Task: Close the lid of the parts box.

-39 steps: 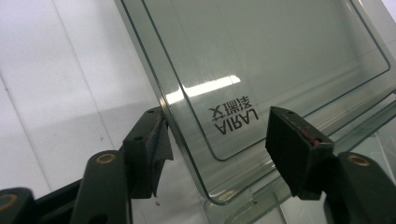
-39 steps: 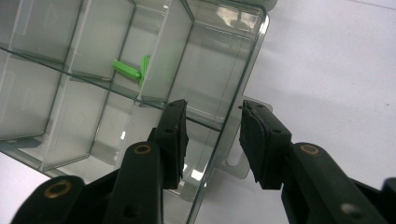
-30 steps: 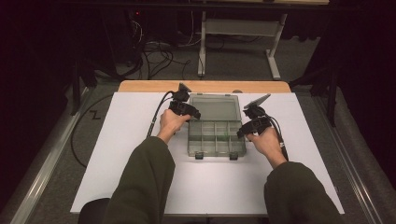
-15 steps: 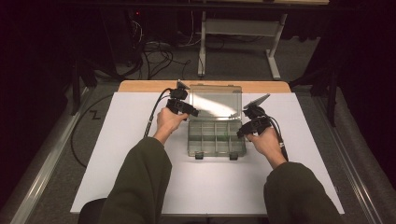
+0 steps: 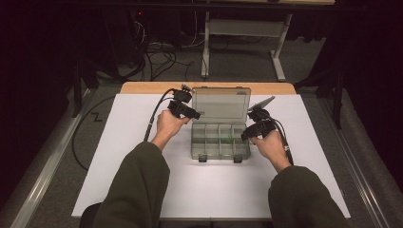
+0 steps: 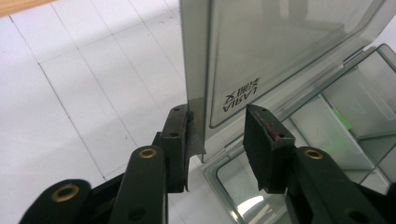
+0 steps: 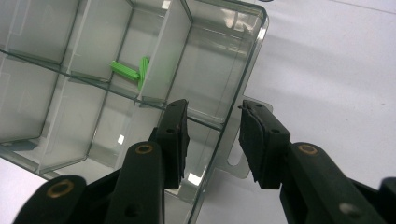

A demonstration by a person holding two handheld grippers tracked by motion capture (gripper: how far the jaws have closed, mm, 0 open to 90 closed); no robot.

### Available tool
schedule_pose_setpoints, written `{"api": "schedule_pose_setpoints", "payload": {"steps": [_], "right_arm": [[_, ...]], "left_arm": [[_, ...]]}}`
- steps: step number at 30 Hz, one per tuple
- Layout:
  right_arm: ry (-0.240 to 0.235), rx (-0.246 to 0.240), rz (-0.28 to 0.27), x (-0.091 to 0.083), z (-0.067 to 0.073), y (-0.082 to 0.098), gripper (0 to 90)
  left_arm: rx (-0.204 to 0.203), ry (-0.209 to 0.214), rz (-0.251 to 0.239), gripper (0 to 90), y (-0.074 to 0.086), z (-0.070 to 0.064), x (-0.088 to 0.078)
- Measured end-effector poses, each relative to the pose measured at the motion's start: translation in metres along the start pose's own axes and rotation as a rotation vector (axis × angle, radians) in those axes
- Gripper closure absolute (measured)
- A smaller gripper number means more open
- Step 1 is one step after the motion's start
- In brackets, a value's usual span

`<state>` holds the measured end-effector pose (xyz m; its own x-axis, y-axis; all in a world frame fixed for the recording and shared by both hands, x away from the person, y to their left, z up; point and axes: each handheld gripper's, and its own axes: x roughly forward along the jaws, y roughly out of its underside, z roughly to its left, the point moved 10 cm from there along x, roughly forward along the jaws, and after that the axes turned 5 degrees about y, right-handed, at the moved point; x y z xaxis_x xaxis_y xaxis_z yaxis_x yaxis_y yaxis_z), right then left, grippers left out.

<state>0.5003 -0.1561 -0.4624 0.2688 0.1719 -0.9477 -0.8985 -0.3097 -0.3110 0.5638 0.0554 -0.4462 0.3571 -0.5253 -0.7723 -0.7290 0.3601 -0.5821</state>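
Over on the left, the person's left forearm comes up from the near edge of the tabletop (image 5: 119, 142), hand wrapped round the left tool (image 5: 196, 114), which sits raised at the left edge of the lid (image 5: 221, 104). In the left gripper view its jaws have just been closing, and the lid's edge stands between them: one pad lies against that edge, the other pad stands clear of it, so there's no pinch on it. One organiser box (image 5: 220, 140) sits in the middle of the tabletop, nearer the far edge, its one clear lid swung up on the far side. Inside, two rows of compartments, and in the right gripper view two small green pieces (image 7: 133, 71) lie in one compartment toward the right end; the other compartments look bare. On the right, the right forearm angles in the same way, right tool (image 5: 248, 135) down at the box's right wall, jaws part open astride that wall, not pressing it as far as I can tell.
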Motion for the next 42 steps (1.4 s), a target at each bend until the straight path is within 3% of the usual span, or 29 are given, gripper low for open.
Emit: {"api": "schedule_pose_setpoints", "payload": {"steps": [6, 16, 19, 25, 36, 42], "right_arm": [[0.000, 0.005, -0.019, 0.000, 0.000, 0.001, 64.1], [-0.001, 0.007, -0.044, 0.000, 0.000, 0.002, 63.9], [0.000, 0.009, -0.073, 0.001, 0.000, 0.003, 63.8], [0.008, -0.037, -0.147, 0.001, 0.000, 0.007, 63.9], [-0.006, -0.051, -0.183, 0.001, 0.000, 0.007, 61.3], [0.008, -0.105, -0.190, 0.002, 0.002, 0.006, 58.8]], "left_arm": [[0.041, -0.006, -0.001, 62.3, 0.003, -0.004, -0.005], [0.065, -0.002, -0.039, 63.5, 0.008, -0.006, -0.006], [0.072, -0.007, -0.046, 63.4, 0.008, -0.006, -0.006], [0.086, -0.004, -0.055, 64.1, 0.012, -0.006, -0.008], [0.106, -0.015, -0.071, 64.5, 0.013, -0.007, -0.008], [0.113, -0.020, -0.077, 64.5, 0.013, -0.007, -0.006]]}}
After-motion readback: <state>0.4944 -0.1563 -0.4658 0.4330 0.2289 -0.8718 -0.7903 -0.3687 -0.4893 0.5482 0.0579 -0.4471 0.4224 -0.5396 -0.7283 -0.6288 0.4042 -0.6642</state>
